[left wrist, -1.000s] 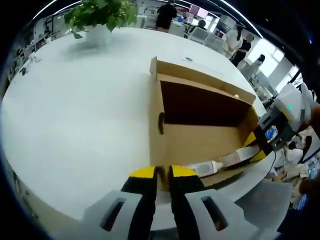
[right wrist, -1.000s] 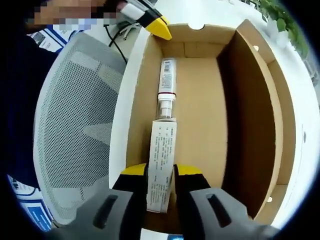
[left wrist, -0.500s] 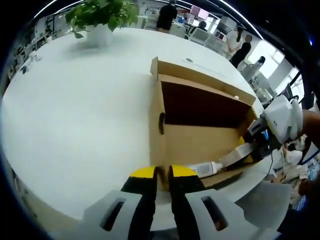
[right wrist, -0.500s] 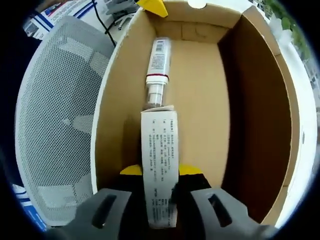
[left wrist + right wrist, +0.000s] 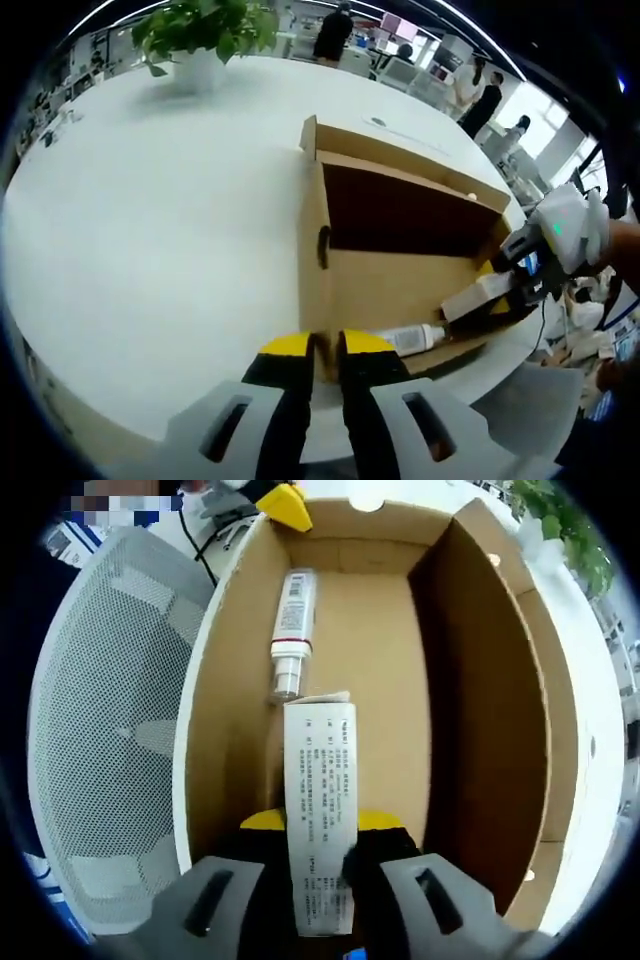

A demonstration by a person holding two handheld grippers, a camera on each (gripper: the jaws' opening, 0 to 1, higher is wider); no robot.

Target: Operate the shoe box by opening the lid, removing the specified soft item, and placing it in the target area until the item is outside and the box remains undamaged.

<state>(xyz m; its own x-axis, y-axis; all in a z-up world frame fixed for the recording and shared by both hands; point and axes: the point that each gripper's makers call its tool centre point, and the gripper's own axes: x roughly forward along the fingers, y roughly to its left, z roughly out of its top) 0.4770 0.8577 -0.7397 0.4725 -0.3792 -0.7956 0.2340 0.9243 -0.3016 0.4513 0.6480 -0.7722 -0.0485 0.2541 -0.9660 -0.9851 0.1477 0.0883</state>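
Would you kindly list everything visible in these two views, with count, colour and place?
Shoe box: one, brown cardboard, open, on the white table near its edge.
Carton: one, white with printed text, long and narrow, raised above the box floor in the right claw.
Bottle: one, white with a clear cap, lying on the box floor along one wall.
Table: one, white, large, under the box.
Potted plant: one, green leaves in a white pot, far end of the table.
Mesh chair: one, grey, beside the table.
People: several, in the background.
Left claw: yellow-tipped, at the box's near wall.
Right claw: yellow-tipped, shut on the carton.
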